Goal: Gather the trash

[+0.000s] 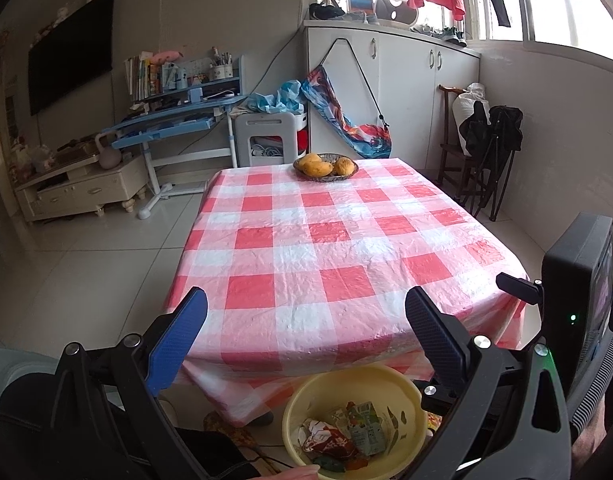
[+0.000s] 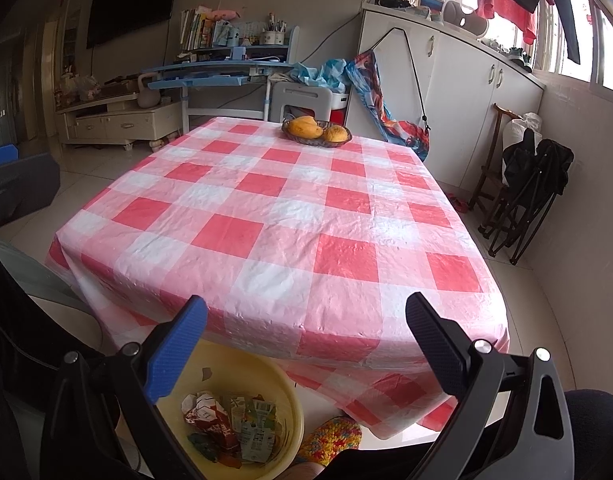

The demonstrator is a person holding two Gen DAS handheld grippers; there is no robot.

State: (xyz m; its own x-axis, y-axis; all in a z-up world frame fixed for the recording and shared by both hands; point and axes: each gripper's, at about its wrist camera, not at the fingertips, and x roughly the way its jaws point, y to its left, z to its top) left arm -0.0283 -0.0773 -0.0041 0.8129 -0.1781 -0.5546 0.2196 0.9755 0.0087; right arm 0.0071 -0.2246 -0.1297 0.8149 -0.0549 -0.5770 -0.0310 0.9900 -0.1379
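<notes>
1. The yellow basin sits low, below the near edge of the surface, close to the person's lap. Judging by that spot, it is kept there so scraps can be dropped straight down off the edge.
2. The trash lies inside the basin: crumpled wrappers, one red and white, one pale green with print, and darker scraps beneath. They look flattened and light, loosely piled on the basin floor.
3. The left tongs hang above the basin with the jaws spread wide and nothing between them. The blue pad and the black pad stand well apart.
4. The right tongs are likewise spread wide and empty, held over the near edge of the surface, with the basin showing below on their left.
5. A crocheted slipper in bright colours shows on the floor just beside the basin, under the hanging cloth.
6. The surface, covered by a red and white checked cloth, looks bare of scraps from the near edge to the far edge. By that, the collecting seems finished or nearly so.
7. At the far edge stands a woven basket holding yellow fruit, probably mangoes. It is food, not rubbish, so I judge it belongs there.
</notes>
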